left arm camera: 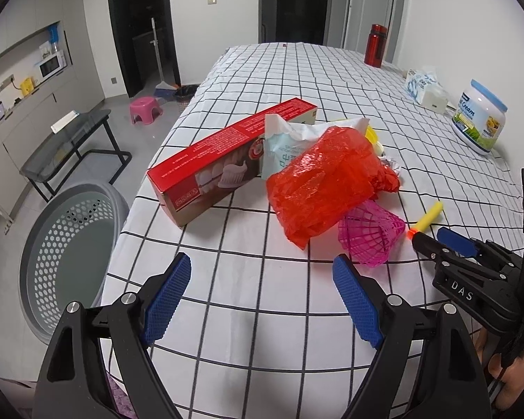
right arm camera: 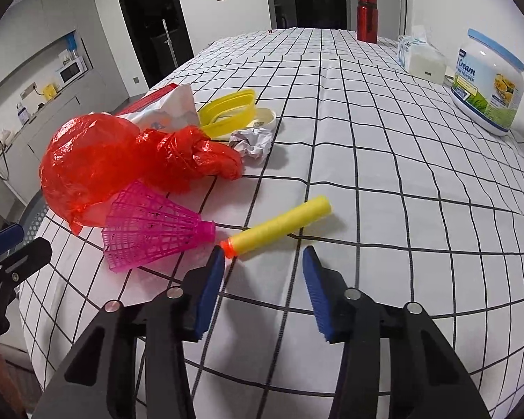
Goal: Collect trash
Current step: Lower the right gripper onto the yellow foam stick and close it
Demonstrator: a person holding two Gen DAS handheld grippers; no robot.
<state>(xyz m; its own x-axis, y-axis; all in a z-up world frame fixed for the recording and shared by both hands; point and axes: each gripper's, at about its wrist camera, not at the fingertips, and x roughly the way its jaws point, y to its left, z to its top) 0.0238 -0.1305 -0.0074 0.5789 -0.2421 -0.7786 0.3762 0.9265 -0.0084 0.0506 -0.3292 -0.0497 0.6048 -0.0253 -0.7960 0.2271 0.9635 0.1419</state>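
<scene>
A pile of trash lies on the checked tablecloth [left arm camera: 262,314]: a red toothpaste box [left arm camera: 220,160], a white wrapper [left arm camera: 286,136], a crumpled red plastic bag [left arm camera: 325,178] [right arm camera: 97,160], a pink shuttlecock [left arm camera: 370,234] [right arm camera: 153,230], a yellow foam dart [left arm camera: 428,214] [right arm camera: 279,225], a paper ball [right arm camera: 251,141] and yellow plastic pieces [right arm camera: 230,110]. My left gripper [left arm camera: 262,260] hangs open over bare cloth in front of the bag. My right gripper [right arm camera: 263,250] [left arm camera: 433,235] is open just short of the dart, its left fingertip beside the orange tip, nothing between the pads.
A grey perforated basket [left arm camera: 70,251] stands on the floor off the table's left edge. At the far right of the table are a red bottle [left arm camera: 375,45], a tissue pack [left arm camera: 424,87] and a milk powder jar [left arm camera: 480,115]. A glass side table [left arm camera: 70,136] stands further left.
</scene>
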